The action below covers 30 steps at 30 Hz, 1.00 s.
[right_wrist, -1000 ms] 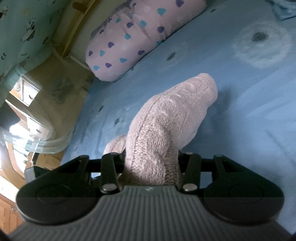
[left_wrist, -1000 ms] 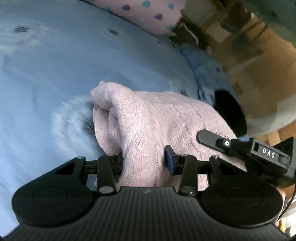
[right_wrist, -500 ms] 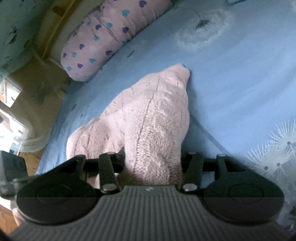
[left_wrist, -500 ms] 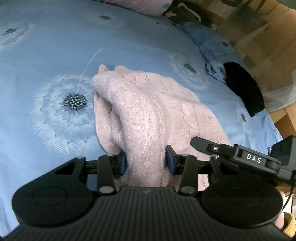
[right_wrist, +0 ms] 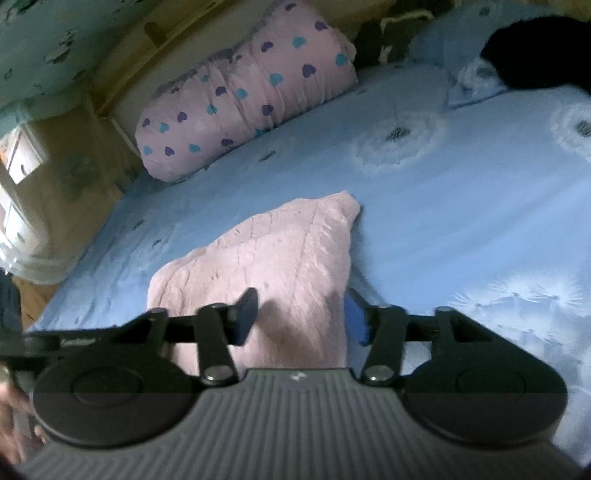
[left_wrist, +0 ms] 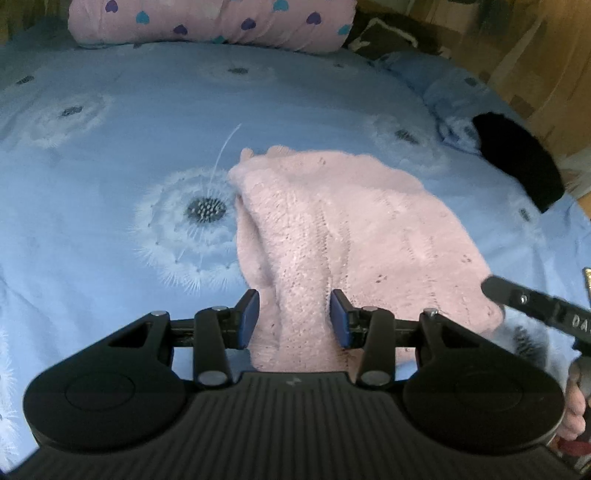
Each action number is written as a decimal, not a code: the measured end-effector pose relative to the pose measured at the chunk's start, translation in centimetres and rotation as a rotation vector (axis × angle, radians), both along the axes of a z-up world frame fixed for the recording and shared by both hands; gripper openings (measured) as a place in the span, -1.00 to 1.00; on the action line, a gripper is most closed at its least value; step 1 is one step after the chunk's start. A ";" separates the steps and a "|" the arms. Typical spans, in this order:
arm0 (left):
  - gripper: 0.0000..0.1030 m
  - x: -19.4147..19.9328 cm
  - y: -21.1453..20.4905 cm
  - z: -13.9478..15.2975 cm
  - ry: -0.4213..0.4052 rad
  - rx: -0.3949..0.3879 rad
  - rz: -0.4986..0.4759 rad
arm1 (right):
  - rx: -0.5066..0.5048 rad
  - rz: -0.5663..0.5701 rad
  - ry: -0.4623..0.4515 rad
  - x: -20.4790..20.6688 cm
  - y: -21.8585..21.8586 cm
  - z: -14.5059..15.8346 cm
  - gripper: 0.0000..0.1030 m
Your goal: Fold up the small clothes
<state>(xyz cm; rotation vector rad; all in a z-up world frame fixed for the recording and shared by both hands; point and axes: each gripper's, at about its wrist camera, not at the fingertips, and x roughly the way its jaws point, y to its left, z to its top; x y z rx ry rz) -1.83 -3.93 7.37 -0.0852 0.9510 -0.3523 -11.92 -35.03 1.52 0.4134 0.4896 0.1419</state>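
A pink knitted garment point(left_wrist: 343, 229) lies folded on the blue bedspread point(left_wrist: 110, 155). It also shows in the right wrist view point(right_wrist: 280, 258). My left gripper point(left_wrist: 294, 317) is open, its blue pads on either side of the garment's near left edge, with gaps to the cloth. My right gripper point(right_wrist: 303, 317) is open over the garment's near right edge, its fingers apart from the cloth. One finger of the right gripper point(left_wrist: 524, 299) shows at the right in the left wrist view.
A pink pillow with hearts point(left_wrist: 221, 18) lies at the head of the bed, also in the right wrist view point(right_wrist: 243, 96). A black garment point(left_wrist: 517, 158) lies at the bed's right edge. Wooden floor lies beyond the bed.
Both grippers lowered the lifted garment onto the bed and opened, letting it go. The garment now lies flat, folded over.
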 end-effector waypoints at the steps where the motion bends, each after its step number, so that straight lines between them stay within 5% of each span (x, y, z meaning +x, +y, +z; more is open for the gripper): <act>1: -0.05 0.0 0.0 -0.4 0.004 0.008 0.007 | -0.008 0.008 0.016 0.1 0.2 -0.3 -0.31; 8: 0.18 -0.4 -0.3 -1.1 -0.036 0.063 0.032 | -0.155 0.025 0.027 0.8 2.2 -1.5 -0.31; 16: 0.44 -4.1 -0.9 0.7 -0.080 0.125 0.062 | -0.196 -0.008 -0.045 -1.6 3.1 -0.6 -0.26; 18: 0.63 -5.0 -1.1 0.9 -0.087 0.135 0.073 | -0.189 -0.008 -0.059 -2.6 3.5 -0.3 -0.16; 20: 0.70 -5.9 -1.1 1.1 -0.101 0.144 0.080 | -0.191 -0.003 -0.083 -3.7 3.9 -0.1 0.26; 23: 0.87 -7.1 -1.5 1.2 -0.129 0.164 0.103 | -0.242 -0.009 -0.115 -4.9 4.9 0.0 0.48; 30: 0.96 -8.5 -2.7 0.1 -0.129 0.184 0.136 | -0.312 -0.018 -0.121 -5.5 5.8 -0.9 0.53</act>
